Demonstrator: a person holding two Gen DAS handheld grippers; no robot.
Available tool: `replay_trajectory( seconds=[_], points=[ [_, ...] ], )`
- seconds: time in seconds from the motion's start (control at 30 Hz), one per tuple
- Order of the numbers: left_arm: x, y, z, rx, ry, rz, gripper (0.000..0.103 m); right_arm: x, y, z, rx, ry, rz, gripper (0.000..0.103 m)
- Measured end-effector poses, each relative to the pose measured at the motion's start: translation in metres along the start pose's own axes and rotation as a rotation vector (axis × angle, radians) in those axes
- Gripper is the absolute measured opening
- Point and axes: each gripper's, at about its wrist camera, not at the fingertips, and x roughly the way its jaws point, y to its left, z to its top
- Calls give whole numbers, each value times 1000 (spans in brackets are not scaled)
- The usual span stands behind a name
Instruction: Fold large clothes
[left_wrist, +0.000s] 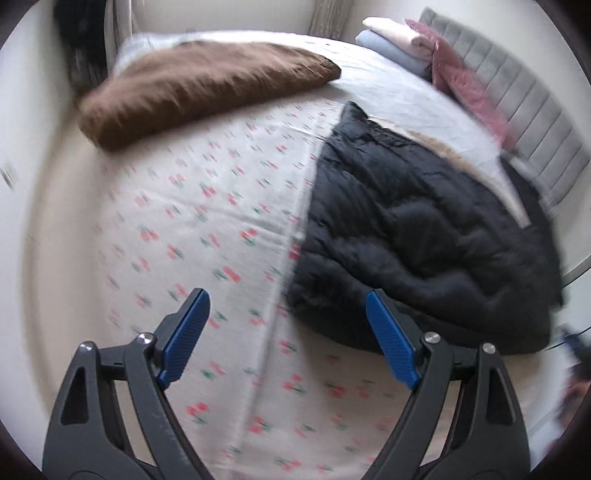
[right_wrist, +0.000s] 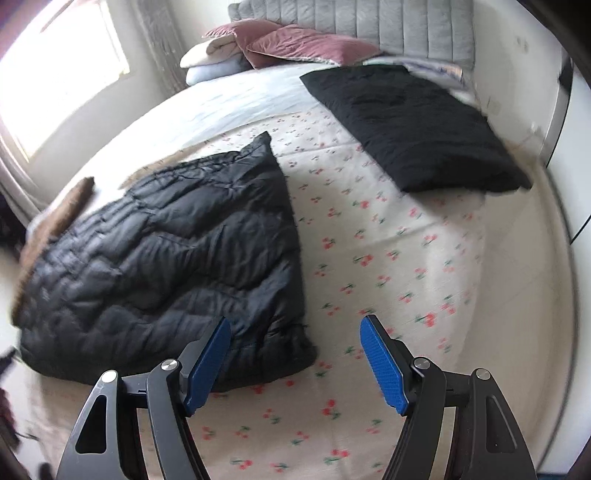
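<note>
A black quilted puffer jacket (left_wrist: 413, 236) lies folded on the bed's cherry-print sheet (left_wrist: 207, 229). It also shows in the right wrist view (right_wrist: 159, 266), left of centre, with a brown fur trim (right_wrist: 62, 218) at its far left edge. My left gripper (left_wrist: 286, 301) is open and empty, held above the sheet just off the jacket's near corner. My right gripper (right_wrist: 295, 326) is open and empty above the jacket's near right corner.
A folded brown garment (left_wrist: 199, 88) lies at the bed's far side in the left wrist view. A folded black garment (right_wrist: 413, 125) lies at the back right in the right wrist view. Pink cushions (right_wrist: 295, 44), folded blankets (right_wrist: 210, 59) and a grey headboard (right_wrist: 369, 22) stand behind.
</note>
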Motion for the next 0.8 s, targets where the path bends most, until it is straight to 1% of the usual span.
replay_trajectory(
  seconds=[0.03,0.07,0.1,0.13,0.17,0.2,0.23,0.27,0.3,0.33,0.37,0.4,0.43,0.47,0.5,0.53,0.6,0.67,0.7,0.73,0.77,0.8],
  points=[
    [1,3,-1,-34,13,-45,87,4,-5,-1,47,14,46,74],
    [4,9,-1,-86,30,-110,87,7,-9,-2,82,24,76,74],
    [7,13,-2,-125,43,-156,87,10,-13,-4,115,34,105,74],
    [8,15,-3,-152,52,-186,87,14,-17,-5,147,42,134,74],
    [14,18,-4,-191,67,-236,86,17,-20,-6,175,47,157,74],
    [18,20,-4,-217,76,-269,85,22,-25,-8,207,54,184,74],
    [23,20,-4,-234,80,-293,82,26,-27,-9,226,59,198,74],
    [27,20,-4,-243,81,-302,80,32,-31,-10,256,69,220,74],
    [32,19,-4,-250,86,-301,73,37,-34,-11,280,77,240,74],
    [37,19,-3,-258,93,-300,62,44,-37,-12,310,87,263,74],
    [43,19,-4,-276,101,-306,54,49,-39,-13,330,92,276,74],
    [48,20,-4,-299,103,-315,41,53,-41,-14,347,89,284,70],
    [51,21,-5,-318,97,-331,29,56,-43,-13,354,80,294,53],
    [51,23,-5,-327,84,-338,24,58,-44,-13,362,71,300,43],
    [52,22,-6,-332,68,-335,21,59,-48,-12,378,59,300,35],
    [51,21,-7,-328,58,-315,21,59,-50,-13,388,49,298,31],
    [50,19,-8,-319,48,-271,21,58,-54,-13,390,26,270,26],
    [47,15,-7,-297,41,-223,23,57,-53,-13,376,27,246,25],
    [43,11,-7,-274,35,-178,29,54,-50,-12,359,25,229,25],
    [40,9,-6,-252,27,-132,41,50,-47,-12,336,18,210,25],
    [35,6,-5,-229,18,-85,47,44,-44,-11,311,10,187,25],
    [28,1,-5,-200,11,-23,57,37,-40,-10,287,4,164,26]
  ],
)
